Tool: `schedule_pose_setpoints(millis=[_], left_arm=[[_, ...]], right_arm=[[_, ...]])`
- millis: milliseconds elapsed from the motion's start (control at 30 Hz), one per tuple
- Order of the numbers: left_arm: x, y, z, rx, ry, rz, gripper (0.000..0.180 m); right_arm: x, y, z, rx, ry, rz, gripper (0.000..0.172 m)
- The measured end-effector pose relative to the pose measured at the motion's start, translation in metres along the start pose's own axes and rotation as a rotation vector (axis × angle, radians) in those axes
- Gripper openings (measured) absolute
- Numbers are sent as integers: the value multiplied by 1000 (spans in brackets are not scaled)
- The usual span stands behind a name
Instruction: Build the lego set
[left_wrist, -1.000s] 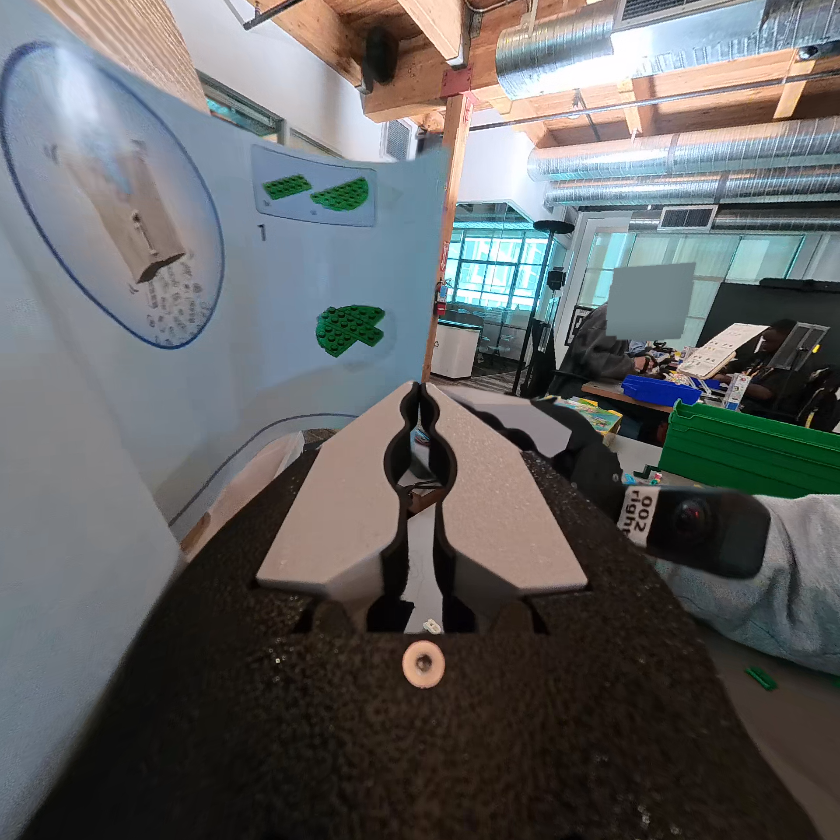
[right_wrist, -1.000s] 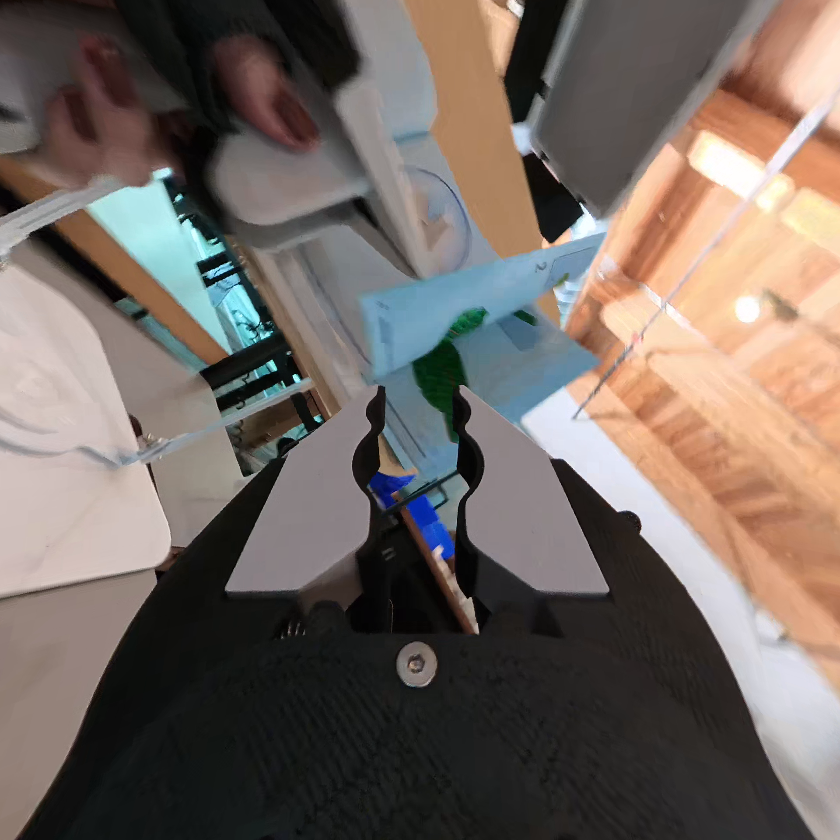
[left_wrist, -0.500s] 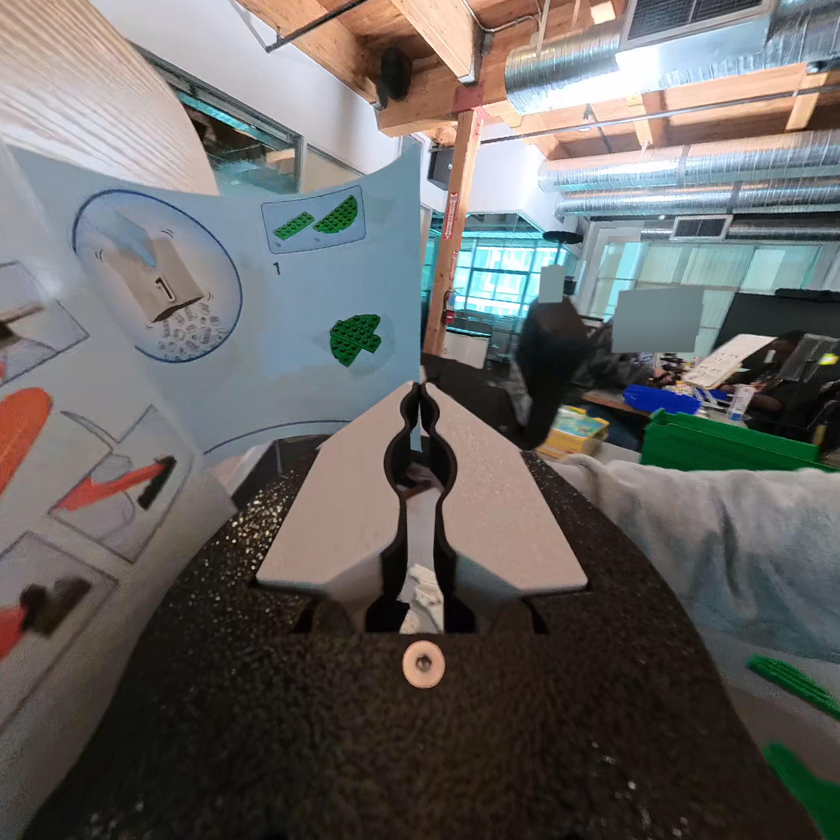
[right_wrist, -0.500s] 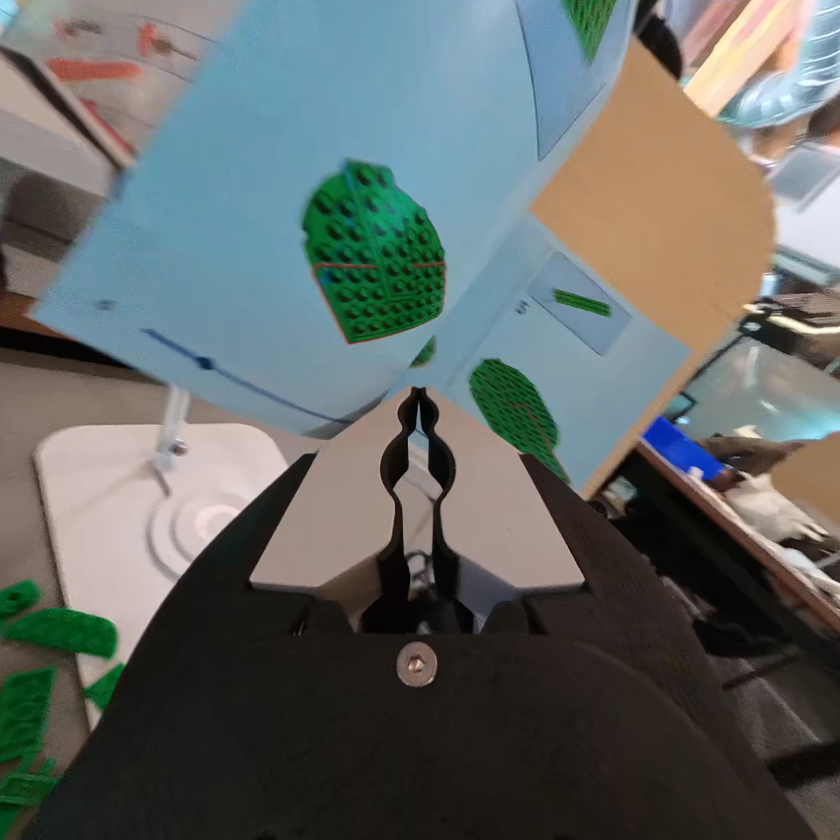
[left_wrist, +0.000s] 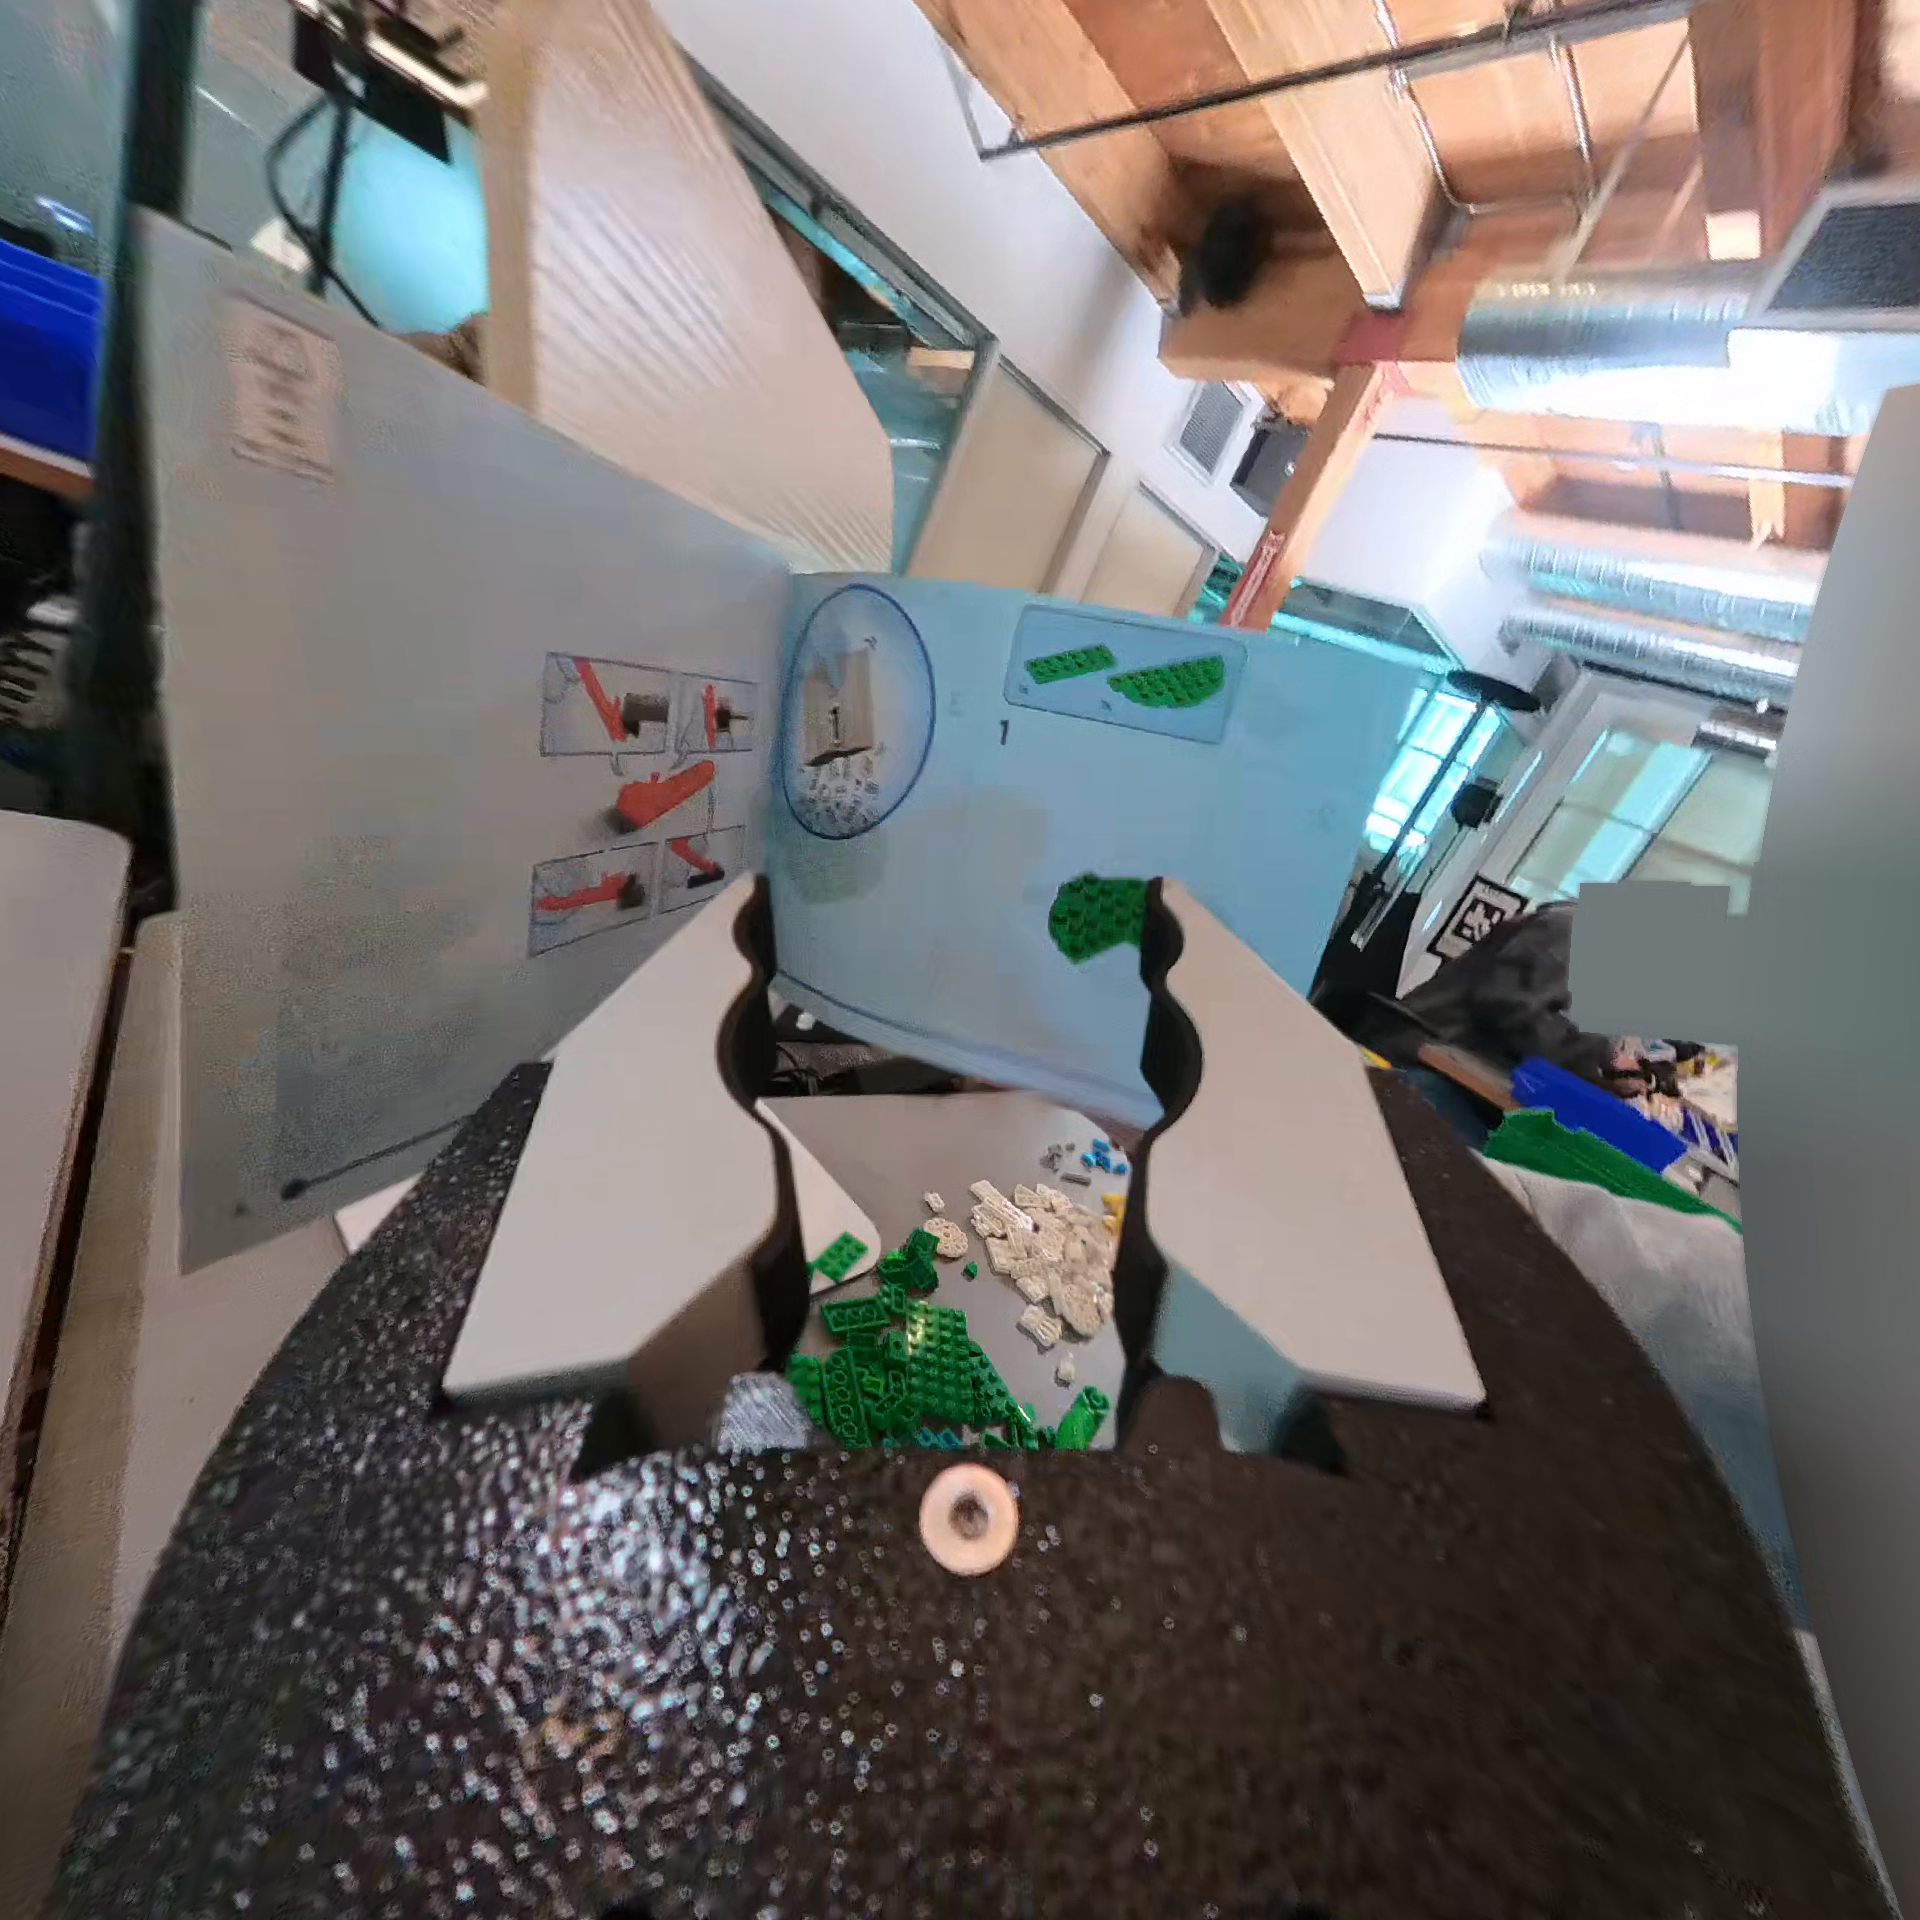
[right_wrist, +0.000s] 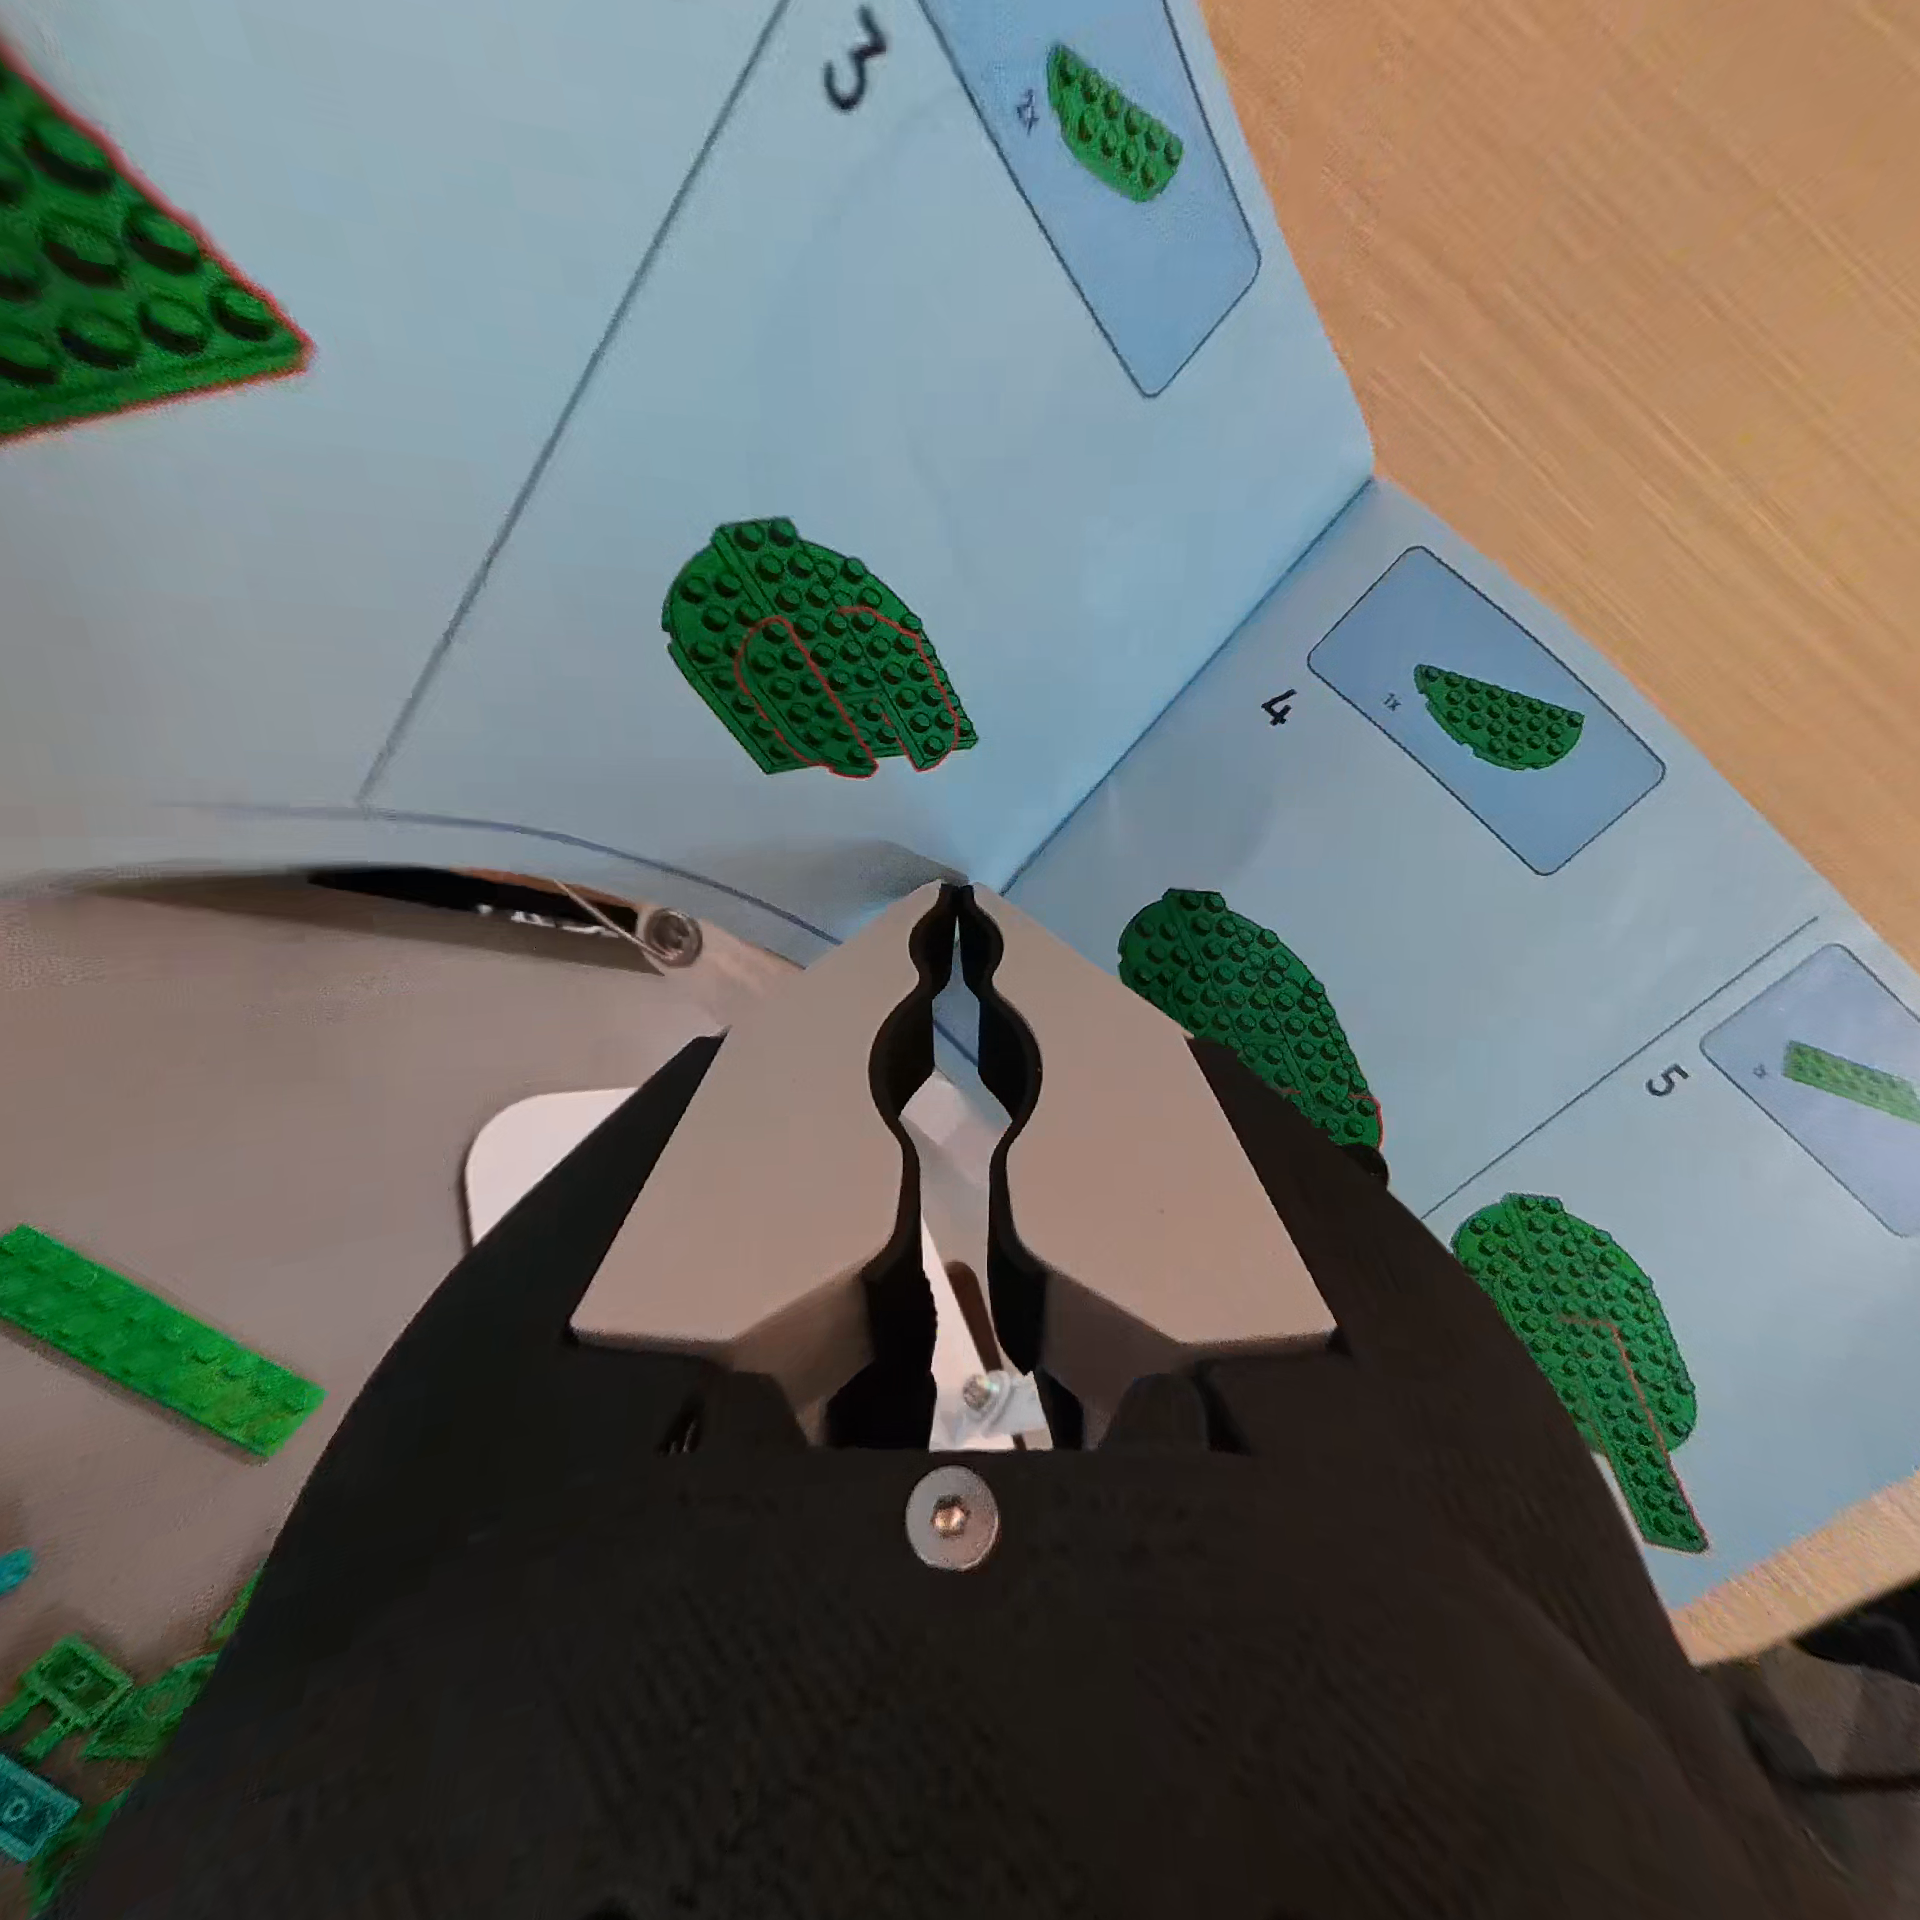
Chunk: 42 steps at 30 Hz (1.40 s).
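A light blue instruction booklet (left_wrist: 1039, 831) stands open ahead of my left gripper (left_wrist: 956, 904), showing pictures of green plates. The left gripper is open wide with nothing between its pads, and the page's lower edge lies beyond the fingertips. In the right wrist view the same booklet (right_wrist: 831, 416) fills the upper part. My right gripper (right_wrist: 956, 899) is shut on the booklet's bottom edge, right at the fold. Below the left gripper, a heap of green bricks (left_wrist: 904, 1351) and a heap of pale tan pieces (left_wrist: 1049, 1247) lie on the grey table.
A long green plate (right_wrist: 156, 1340) and small green pieces (right_wrist: 62, 1694) lie on the table at the left. A white stand base (right_wrist: 520, 1153) sits under the right gripper. A brown board (right_wrist: 1610, 312) stands behind the booklet. A green bin (left_wrist: 1590, 1164) and a seated person (left_wrist: 1475, 987) are at the far right. My hands' fingertips stand some 15 centimetres from each other. My right gripper's tips are some 20 centimetres from the long green plate (right_wrist: 156, 1340).
My left gripper has opened and let go of the booklet page, then drawn back and tilted. My right gripper closed on the booklet's lower edge and still holds it.
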<state>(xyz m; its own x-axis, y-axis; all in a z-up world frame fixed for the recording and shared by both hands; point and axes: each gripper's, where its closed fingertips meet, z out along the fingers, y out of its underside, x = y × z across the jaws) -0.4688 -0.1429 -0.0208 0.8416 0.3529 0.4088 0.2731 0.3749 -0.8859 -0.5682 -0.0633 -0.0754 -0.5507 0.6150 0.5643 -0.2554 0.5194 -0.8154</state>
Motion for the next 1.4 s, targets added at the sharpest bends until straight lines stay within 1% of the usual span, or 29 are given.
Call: schedule_pose_setpoints(millis=[67,133,233,300,367,400,500,533,567,633,667,700,733,767,867,967,1067,1133,1167,1300,1400], left_arm=[[-10,-4,-4,32,-35,-16,70],[-20,-4,-6,37,-90,-13,76],[-38,2,-7,0,-200,-10,90],[-46,8,-8,-28,-235,-10,102],[-48,12,-8,-38,-219,-30,117],[-45,13,-7,-39,-182,-35,122],[-36,11,-7,2,-59,-87,152],[-36,13,-7,0,-32,-102,158],[-38,16,-9,-10,-27,-112,158],[-50,26,-12,-54,-74,-102,159],[-57,31,-14,-76,-110,-96,159],[-63,34,-16,-89,-133,-90,159],[-67,34,-16,-77,-138,-91,159],[-67,30,-16,-45,-124,-91,159],[-72,24,-20,6,-123,-97,159],[-89,25,-28,19,-209,-112,159],[-108,19,-37,79,-295,-159,156],[-111,17,-38,107,-294,-157,155],[-112,17,-39,110,-295,-154,157],[-113,20,-44,96,-300,-113,159],[-113,28,-48,56,-286,-110,159]], right_arm=[[-3,-2,4,-9,3,-17,0],[-4,-4,6,-14,7,-27,0],[-2,-8,8,-16,22,-35,0],[-1,-8,8,-26,36,-55,0],[0,-9,8,-36,56,-66,0],[0,-9,8,-43,67,-74,0],[0,-9,8,-69,106,-131,0],[0,-9,8,-76,116,-157,0],[0,-9,8,-78,124,-182,0],[-2,-13,6,-57,125,-213,0],[-6,-19,4,-16,106,-220,0],[-17,-29,2,54,53,-235,0],[-30,-38,-2,119,-12,-262,0],[-37,-42,-3,136,-30,-301,0],[-36,-34,7,42,16,-409,0],[-27,-28,14,-24,77,-435,0],[-25,-27,18,-51,112,-431,0],[-25,-27,19,-67,143,-457,0],[-25,-27,19,-69,157,-469,0],[-22,-27,18,-70,190,-473,0],[-18,-24,16,-73,198,-473,0]])
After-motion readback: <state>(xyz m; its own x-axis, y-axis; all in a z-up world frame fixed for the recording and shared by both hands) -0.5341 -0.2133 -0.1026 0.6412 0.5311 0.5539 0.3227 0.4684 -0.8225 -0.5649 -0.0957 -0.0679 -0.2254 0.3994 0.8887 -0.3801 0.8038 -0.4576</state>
